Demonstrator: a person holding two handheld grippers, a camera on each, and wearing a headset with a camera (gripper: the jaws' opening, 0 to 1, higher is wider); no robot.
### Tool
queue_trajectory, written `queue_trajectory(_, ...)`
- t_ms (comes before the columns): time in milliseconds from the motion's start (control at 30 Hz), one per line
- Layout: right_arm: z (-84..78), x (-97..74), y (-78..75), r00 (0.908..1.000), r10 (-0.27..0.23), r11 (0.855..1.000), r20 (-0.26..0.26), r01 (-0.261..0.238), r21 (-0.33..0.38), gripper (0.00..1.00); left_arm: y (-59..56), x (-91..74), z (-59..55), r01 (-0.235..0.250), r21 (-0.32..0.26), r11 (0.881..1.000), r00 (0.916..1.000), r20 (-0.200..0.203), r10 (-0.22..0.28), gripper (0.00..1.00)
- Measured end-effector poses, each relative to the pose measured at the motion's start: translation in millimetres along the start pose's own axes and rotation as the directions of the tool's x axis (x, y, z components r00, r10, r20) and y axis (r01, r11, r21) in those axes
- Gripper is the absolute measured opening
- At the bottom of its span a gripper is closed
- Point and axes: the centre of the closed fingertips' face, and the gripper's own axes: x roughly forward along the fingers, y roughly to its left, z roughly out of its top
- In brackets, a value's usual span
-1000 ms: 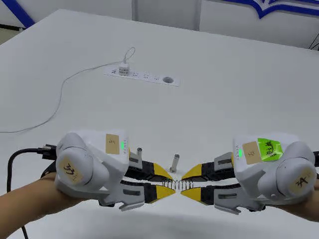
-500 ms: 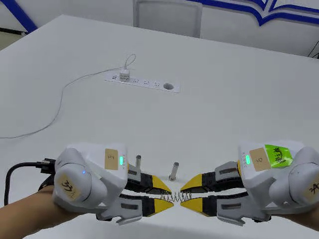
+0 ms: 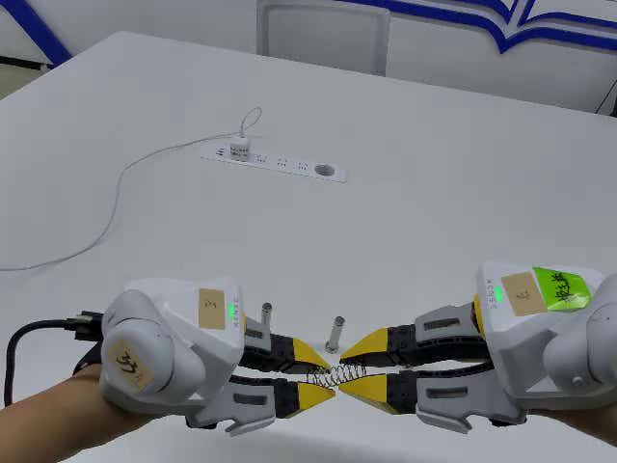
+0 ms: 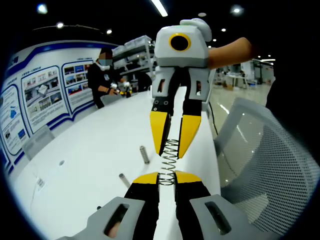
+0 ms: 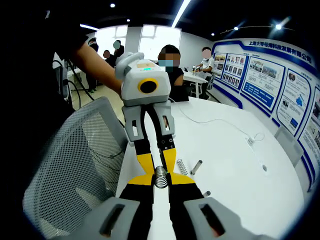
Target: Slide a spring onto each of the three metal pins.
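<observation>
Gripper views face-to-face across spring (image 4: 169, 160)

Left gripper (image 3: 326, 380) & right gripper (image 3: 347, 370) white, black jaws w/ yellow tips (green sticker (image 3: 557, 287) on right); spring (image 3: 336, 375) silver.

Where I work: an office-like exhibition hall. My white table (image 3: 463, 174), power strip (image 3: 275, 161), mesh chair (image 5: 65, 165), blue-trimmed wall display boards (image 5: 257, 70), ceiling strip lights (image 5: 181, 11), people (image 5: 177, 81) at farther tables.
</observation>
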Motion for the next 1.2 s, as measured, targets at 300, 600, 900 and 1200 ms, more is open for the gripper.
queue_trajectory(300,10.1,1.0,-1.8,0.9983,-0.018,0.998,0.056,0.015,0.061,0.11,-0.2,0.9,3.1,-0.003,-0.045,0.999,0.9998,0.021,0.004,0.1)
queue_trajectory(600,24.4,0.1,-6.5,0.9851,-0.05,0.981,0.165,0.017,0.195,0.12,-1.2,0.0,12.8,-0.004,-0.075,0.997,0.9975,0.07,0.009,0.1)
queue_trajectory(900,28.4,2.3,-7.3,0.9836,-0.07,0.983,0.166,0.039,0.18,0.11,0.3,1.2,15.0,-0.019,-0.077,0.997,0.9967,0.077,0.025,0.1)
queue_trajectory(1200,27.9,9.0,-9.5,0.9867,-0.067,0.985,0.148,0.042,0.169,0.11,4.8,-2.8,8.1,-0.05,-0.115,0.992,0.9948,0.082,0.06,0.12)
